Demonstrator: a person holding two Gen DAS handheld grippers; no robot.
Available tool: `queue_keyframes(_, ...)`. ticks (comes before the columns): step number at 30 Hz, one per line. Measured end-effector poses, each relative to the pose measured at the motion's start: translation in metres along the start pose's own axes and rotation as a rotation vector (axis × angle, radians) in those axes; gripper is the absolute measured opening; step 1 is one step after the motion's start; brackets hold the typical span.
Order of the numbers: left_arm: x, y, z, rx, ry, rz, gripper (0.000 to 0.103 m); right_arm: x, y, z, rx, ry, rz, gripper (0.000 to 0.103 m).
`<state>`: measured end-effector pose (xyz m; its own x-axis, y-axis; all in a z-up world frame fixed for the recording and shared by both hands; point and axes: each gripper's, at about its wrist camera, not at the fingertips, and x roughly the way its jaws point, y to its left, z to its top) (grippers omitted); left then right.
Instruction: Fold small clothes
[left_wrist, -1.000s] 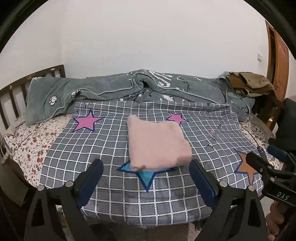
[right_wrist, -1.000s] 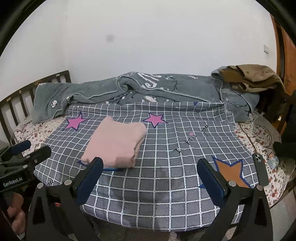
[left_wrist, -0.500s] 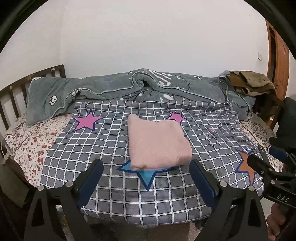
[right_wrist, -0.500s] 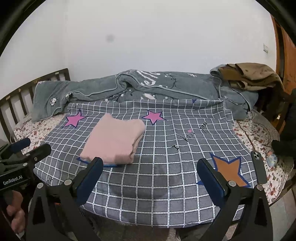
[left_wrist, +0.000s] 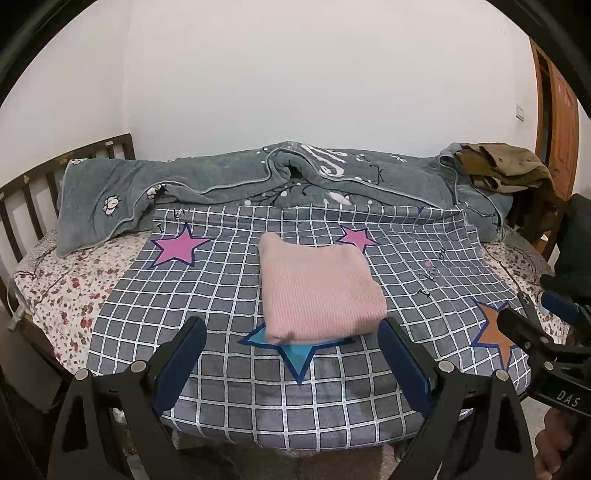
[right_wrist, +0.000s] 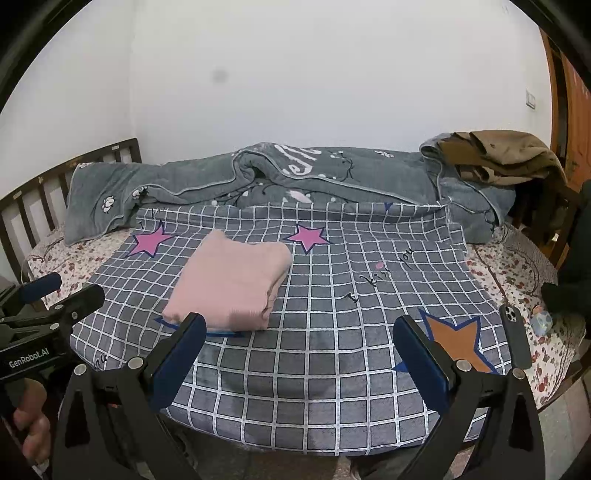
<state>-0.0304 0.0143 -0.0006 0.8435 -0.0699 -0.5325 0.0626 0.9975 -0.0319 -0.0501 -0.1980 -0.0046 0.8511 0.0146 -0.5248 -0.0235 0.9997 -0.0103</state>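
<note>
A pink knitted garment (left_wrist: 317, 291) lies folded into a thick rectangle on the grey checked blanket (left_wrist: 221, 369) on the bed. It also shows in the right wrist view (right_wrist: 232, 284), left of centre. My left gripper (left_wrist: 291, 354) is open and empty, held back at the near edge of the bed, just short of the garment. My right gripper (right_wrist: 299, 354) is open and empty, over the near edge of the blanket (right_wrist: 332, 369), to the right of the garment. Each gripper shows at the edge of the other's view.
A rumpled grey duvet (left_wrist: 258, 184) lies along the wall. Brown clothes (right_wrist: 498, 155) are piled at the back right. A dark phone (right_wrist: 515, 339) and a small blue object (right_wrist: 541, 321) lie on the floral sheet (right_wrist: 517, 273) at right. A wooden headboard (left_wrist: 29, 192) stands left.
Both grippers have drawn slightly back and up from the bed; the garment lies as before. Both stay open.
</note>
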Motion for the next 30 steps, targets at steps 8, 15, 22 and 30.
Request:
queue_keyframes(8, -0.0040, 0.0019, 0.0034, -0.004, -0.011, 0.002, 0.094, -0.0015, -0.0030, 0.0016, 0.002, -0.003, 0.001, 0.100)
queue_keyframes(15, -0.0053, 0.0010, 0.0042, -0.005, -0.012, -0.002, 0.094, -0.0052, -0.0061, 0.0024, 0.009, -0.006, -0.002, 0.100)
queue_keyframes(22, -0.0059, -0.0005, 0.0043, -0.003, -0.012, -0.003, 0.094, -0.0069, -0.0072, 0.0026, 0.004, -0.008, -0.008, 0.100)
queue_keyframes(30, -0.0076, -0.0011, 0.0054, -0.002, -0.017, -0.009, 0.094, -0.0079, -0.0071, 0.0030, 0.005, -0.008, -0.004, 0.100)
